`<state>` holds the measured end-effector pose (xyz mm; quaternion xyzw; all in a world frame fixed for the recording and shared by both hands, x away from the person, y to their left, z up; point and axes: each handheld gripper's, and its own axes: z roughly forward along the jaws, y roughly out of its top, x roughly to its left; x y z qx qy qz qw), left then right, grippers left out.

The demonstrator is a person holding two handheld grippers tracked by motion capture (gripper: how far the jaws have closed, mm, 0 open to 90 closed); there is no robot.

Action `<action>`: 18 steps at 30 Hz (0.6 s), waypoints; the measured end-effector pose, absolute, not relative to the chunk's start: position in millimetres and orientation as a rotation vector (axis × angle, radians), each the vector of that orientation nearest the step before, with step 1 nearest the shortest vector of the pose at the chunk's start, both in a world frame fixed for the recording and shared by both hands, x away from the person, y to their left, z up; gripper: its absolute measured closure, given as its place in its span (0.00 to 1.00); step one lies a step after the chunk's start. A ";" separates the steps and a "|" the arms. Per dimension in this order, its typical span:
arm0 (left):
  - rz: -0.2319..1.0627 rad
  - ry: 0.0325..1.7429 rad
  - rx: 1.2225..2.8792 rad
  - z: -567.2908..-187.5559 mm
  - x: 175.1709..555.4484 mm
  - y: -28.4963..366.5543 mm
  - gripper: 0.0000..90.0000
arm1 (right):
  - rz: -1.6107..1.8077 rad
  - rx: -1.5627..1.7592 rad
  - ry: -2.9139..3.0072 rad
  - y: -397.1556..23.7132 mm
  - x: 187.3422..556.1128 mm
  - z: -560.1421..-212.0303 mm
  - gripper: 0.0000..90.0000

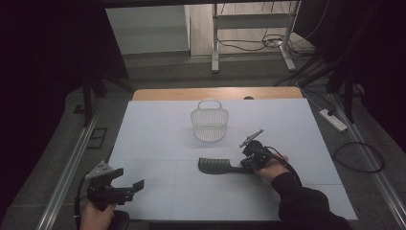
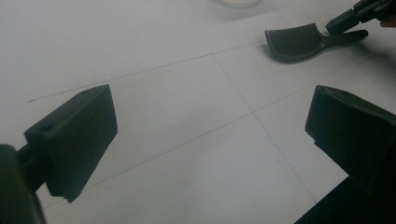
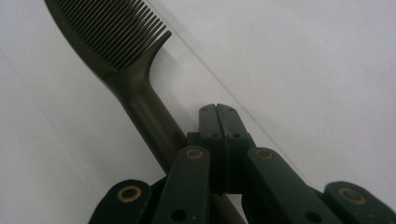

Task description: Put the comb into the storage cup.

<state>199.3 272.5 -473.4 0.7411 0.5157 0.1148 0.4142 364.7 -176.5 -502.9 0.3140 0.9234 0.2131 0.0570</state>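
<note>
A dark comb [image 1: 218, 166] lies flat on the white mat [image 1: 158, 129], its toothed head to the left and its handle running right. My right gripper [image 1: 244, 163] is low over the handle end. In the right gripper view its jaws are pressed together, shut, with nothing between them [image 3: 217, 108]. The comb [image 3: 140, 98] handle passes just beside and under them. My left gripper [image 1: 128, 178] hovers open near the mat's front left corner, its jaws wide apart [image 2: 210, 126] over bare mat. The left gripper view catches the comb [image 2: 296, 42] and the right gripper [image 2: 348, 18] far off.
A small white wire basket [image 1: 209, 122] with a handle stands upright at the middle back of the mat, behind the comb. The mat covers a wooden table [image 1: 215, 93]. A power strip [image 1: 333, 120] and cables lie on the floor to the right.
</note>
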 end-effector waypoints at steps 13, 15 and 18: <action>0.290 1.294 1.868 -473.2 199.4 271.8 0.03 | 0.669 0.993 2.798 -199.0 339.5 -502.7 0.99; 0.291 1.293 1.868 -473.1 199.4 271.7 0.03 | 0.675 1.004 2.797 -201.2 335.6 -502.9 0.99; 0.290 1.293 1.868 -473.1 199.5 271.8 0.03 | 0.676 1.015 2.796 -203.8 330.6 -502.6 0.99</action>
